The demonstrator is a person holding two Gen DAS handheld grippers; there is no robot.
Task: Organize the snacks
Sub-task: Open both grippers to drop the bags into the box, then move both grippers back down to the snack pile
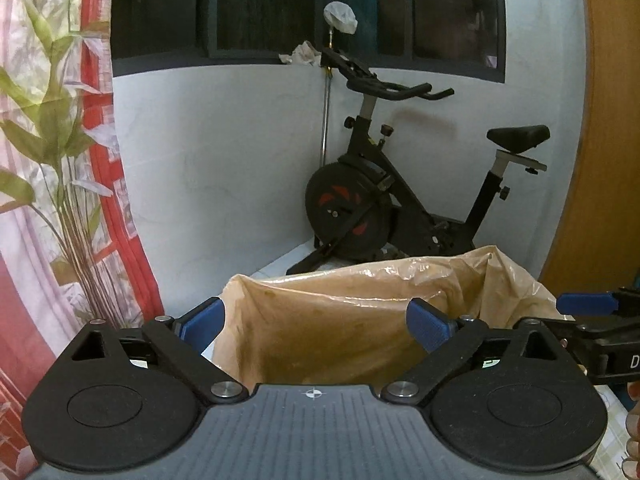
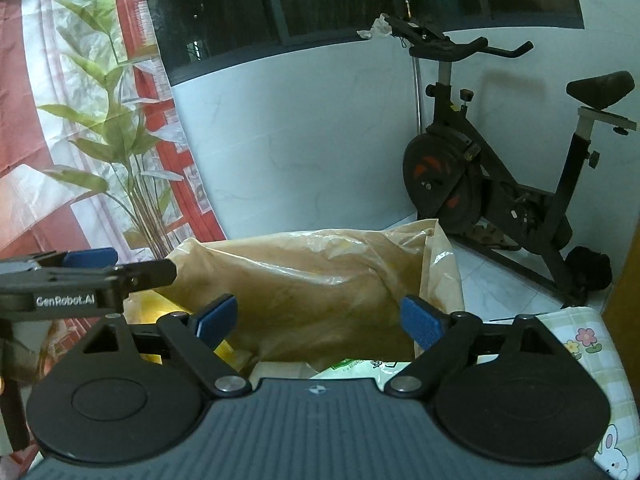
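Bag (image 1: 340, 320) at 12 o'clock; left gripper (image 1: 320, 326) & right gripper (image 2: 320, 320) both spread, empty. Prob. start: next reach in for snacks.

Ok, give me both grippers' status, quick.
Left gripper: open, nothing held, aimed at the brown plastic bag.
Right gripper: open, nothing held, at the same bag.

- Before my tongs stands the crumpled tan plastic bag (image 2: 320, 280) on the tabletop (image 2: 600, 344).
- Behind it, right, stands the black exercise bike (image 1: 400, 200).
- The leafy printed curtain (image 1: 52, 160) hangs left.
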